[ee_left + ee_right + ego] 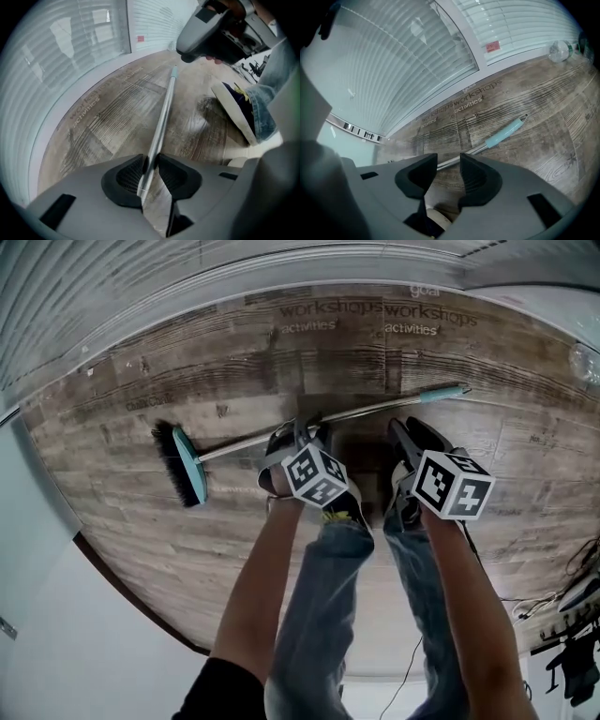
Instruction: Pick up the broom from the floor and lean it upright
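While the wood-plank floor [122, 512] carried the broom [248, 440] lying flat, brush head to the left, the person bent over it with both forearms [262, 587] reaching down. The left gripper [151, 164] pointed straight down, clamped on the metal handle [161, 122]. The right gripper [447, 161] hung tilted, its jaws apart and empty.

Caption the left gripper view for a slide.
Left hand-held gripper grips the broom handle lying on the wood floor.

Wood-grain floor [131, 512] (printed lettering [375, 317]), white blinds [408, 61], clear bottle [560, 49] by the wall
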The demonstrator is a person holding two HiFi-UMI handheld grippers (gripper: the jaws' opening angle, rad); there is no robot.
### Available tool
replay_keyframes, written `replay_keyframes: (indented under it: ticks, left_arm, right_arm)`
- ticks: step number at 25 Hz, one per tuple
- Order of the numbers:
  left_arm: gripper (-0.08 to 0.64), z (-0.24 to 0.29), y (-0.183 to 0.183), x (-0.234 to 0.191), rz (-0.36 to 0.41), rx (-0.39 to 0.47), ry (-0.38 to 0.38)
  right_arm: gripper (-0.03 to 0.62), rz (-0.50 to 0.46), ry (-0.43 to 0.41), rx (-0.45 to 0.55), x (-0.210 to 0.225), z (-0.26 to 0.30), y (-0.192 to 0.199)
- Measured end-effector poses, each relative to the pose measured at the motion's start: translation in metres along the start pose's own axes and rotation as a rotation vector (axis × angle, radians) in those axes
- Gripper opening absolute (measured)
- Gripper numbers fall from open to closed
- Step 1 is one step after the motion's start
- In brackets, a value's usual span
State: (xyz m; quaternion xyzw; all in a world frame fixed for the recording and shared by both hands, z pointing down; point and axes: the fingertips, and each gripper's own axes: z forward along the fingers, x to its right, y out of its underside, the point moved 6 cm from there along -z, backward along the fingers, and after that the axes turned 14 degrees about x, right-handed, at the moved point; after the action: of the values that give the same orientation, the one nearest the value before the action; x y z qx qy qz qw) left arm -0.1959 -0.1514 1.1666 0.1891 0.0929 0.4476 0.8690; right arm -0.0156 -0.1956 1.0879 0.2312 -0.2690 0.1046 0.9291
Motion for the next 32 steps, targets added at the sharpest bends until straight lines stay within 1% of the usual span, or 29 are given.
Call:
replay_keyframes:
  ticks: [2,3,5,8,12,16,19,24,28,32]
  left_arm:
    - [0.115,-0.001,-0.001,0.002,0.022,-0.026,-0.001]
    - [0.116,-0.003,-0.002,0.001,0.020,-0.032,-0.005]
    - [0.115,-0.008,-0.009,-0.003,0.011,-0.020,-0.016]
    - [0.114,-0.021,-0.028,-0.010,-0.009,0.051,-0.028]
    - [0.110,-0.045,-0.054,-0.016,-0.032,0.161,-0.041]
    - [0.107,-0.073,-0.075,-0.022,-0.045,0.238,-0.048]
    - [0.106,-0.098,-0.090,-0.029,-0.072,0.290,-0.048]
    - [0.097,-0.145,-0.113,-0.039,-0.075,0.366,-0.029]
    - [0.091,-0.184,-0.134,-0.042,-0.069,0.393,-0.035]
    - [0.089,-0.229,-0.163,-0.052,-0.076,0.422,-0.020]
  right_arm:
    - [0.158,0.007,0.002,-0.007,-0.001,-0.004,0.000]
    - [0.158,0.007,0.003,-0.011,-0.002,-0.006,-0.001]
    - [0.158,0.000,0.002,-0.011,-0.003,-0.010,-0.004]
    - [0.159,0.000,0.002,0.021,-0.002,-0.014,-0.016]
    - [0.158,0.058,0.002,0.079,-0.008,-0.016,-0.037]
    - [0.159,0.088,0.011,0.140,-0.021,-0.025,-0.061]
    - [0.158,0.093,-0.019,0.192,-0.040,-0.039,-0.081]
    - [0.144,0.018,-0.130,0.312,-0.090,-0.076,-0.121]
    - [0.118,-0.029,-0.161,0.354,-0.126,-0.107,-0.151]
    - [0.104,-0.131,-0.208,0.412,-0.175,-0.149,-0.183]
